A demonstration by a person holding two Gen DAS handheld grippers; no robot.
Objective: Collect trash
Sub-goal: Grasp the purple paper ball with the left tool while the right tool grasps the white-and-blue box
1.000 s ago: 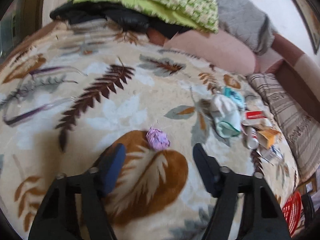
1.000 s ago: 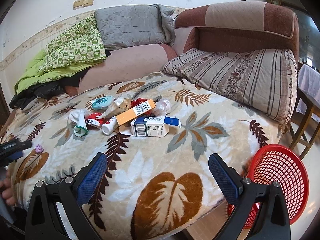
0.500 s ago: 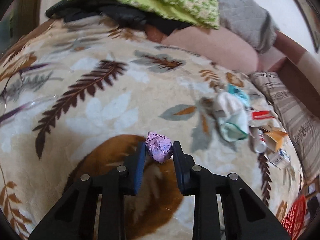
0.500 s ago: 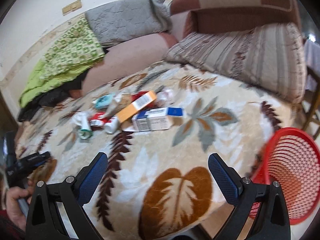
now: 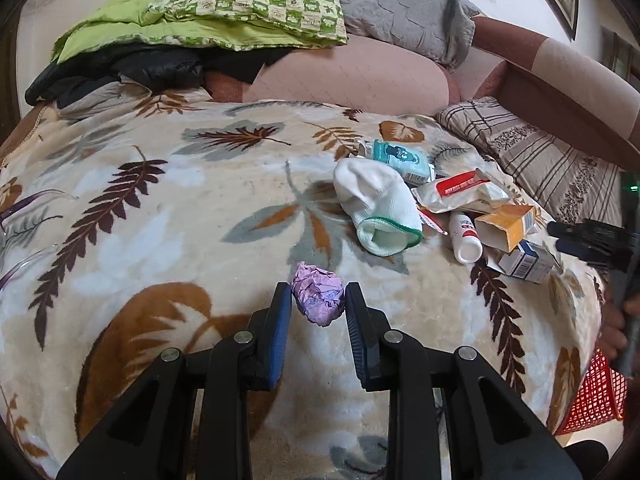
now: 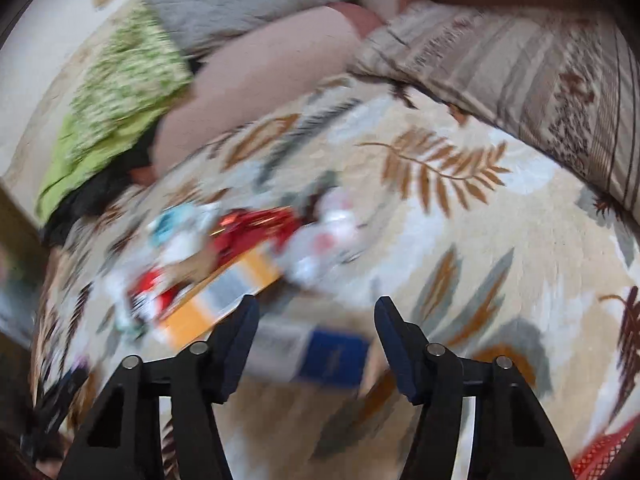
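My left gripper (image 5: 318, 294) is shut on a crumpled purple paper ball (image 5: 318, 298), held just above the leaf-patterned blanket (image 5: 160, 216). Beyond it lies a pile of trash: a white sock (image 5: 376, 208), a teal packet (image 5: 402, 158), a white bottle (image 5: 464, 238), an orange carton (image 5: 506, 226) and a blue-and-white box (image 5: 524, 264). The right wrist view is blurred. There my right gripper (image 6: 316, 312) hangs open over the blue-and-white box (image 6: 316, 354), with the orange carton (image 6: 220, 300) just to its left. Nothing sits between its fingers.
A red mesh basket (image 5: 596, 396) stands off the bed's right edge, its rim also at the lower right corner (image 6: 604, 456). A striped pillow (image 6: 520, 64), a pink cushion (image 5: 352, 76), green and grey quilts (image 5: 240, 0) line the back. A hand (image 5: 616, 320) holds the other gripper at the right.
My left gripper closed on the purple paper ball and swung right toward the pile. My right gripper moved forward and down over the boxes, its jaws narrower than before.
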